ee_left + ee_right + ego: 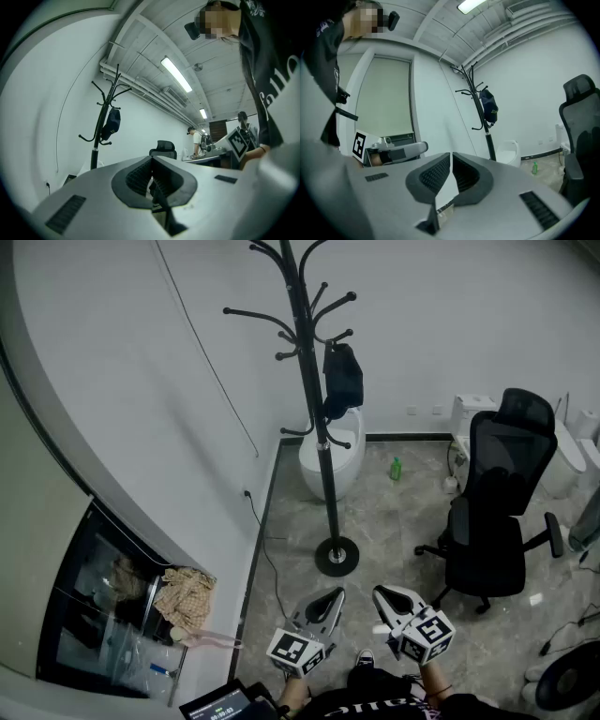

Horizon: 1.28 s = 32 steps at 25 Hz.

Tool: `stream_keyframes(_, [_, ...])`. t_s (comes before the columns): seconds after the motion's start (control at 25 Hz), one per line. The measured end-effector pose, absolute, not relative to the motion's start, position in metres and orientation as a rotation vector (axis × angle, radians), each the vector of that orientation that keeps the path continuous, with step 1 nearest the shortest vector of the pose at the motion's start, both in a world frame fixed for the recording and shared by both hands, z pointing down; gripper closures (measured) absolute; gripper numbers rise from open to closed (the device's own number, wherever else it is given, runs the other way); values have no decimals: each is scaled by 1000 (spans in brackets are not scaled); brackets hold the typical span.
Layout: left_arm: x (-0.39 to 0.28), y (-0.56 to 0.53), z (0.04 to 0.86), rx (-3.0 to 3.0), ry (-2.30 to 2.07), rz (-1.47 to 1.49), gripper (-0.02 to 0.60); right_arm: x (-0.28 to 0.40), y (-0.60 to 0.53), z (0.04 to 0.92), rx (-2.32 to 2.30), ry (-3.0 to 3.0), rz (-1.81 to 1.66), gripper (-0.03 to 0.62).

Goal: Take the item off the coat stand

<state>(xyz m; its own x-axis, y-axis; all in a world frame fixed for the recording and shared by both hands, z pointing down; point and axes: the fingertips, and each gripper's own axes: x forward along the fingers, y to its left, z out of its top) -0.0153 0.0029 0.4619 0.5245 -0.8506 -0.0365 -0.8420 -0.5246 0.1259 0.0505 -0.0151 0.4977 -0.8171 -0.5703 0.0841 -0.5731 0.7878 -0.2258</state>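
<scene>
The black coat stand (314,399) rises from a round base (337,556) on the grey floor near the white wall. A dark item, seemingly a cap (343,381), hangs from one of its right-hand hooks, about halfway up. It also shows as the dark cap (112,123) in the left gripper view and as the cap (489,107) in the right gripper view. My left gripper (335,595) and right gripper (380,595) are held low and side by side, well short of the stand. The left gripper (152,159) and right gripper (451,154) are both shut and hold nothing.
A black office chair (497,512) stands right of the stand. A white rounded bin (333,465) sits behind the pole, with a green bottle (396,468) beside it. A glass-fronted cabinet (103,606) is at the left. A cable (272,559) runs along the wall.
</scene>
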Motion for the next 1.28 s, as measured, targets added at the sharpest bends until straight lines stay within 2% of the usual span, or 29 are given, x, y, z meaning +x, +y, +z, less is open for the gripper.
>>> stream_keyframes(0.48, [11,-78,470,2614,-1537,-132,578,63,-104,511,818,-2976,414,565])
stream_keyframes(1.08, [-12,-195,477,2652,-1418,-142,578,52,-210,524,959,-2945,449,564])
stream_keyframes(1.28, [-35,-251,466,2718,-1331,-132,578,28,-266,511,1012,-2914,341,563])
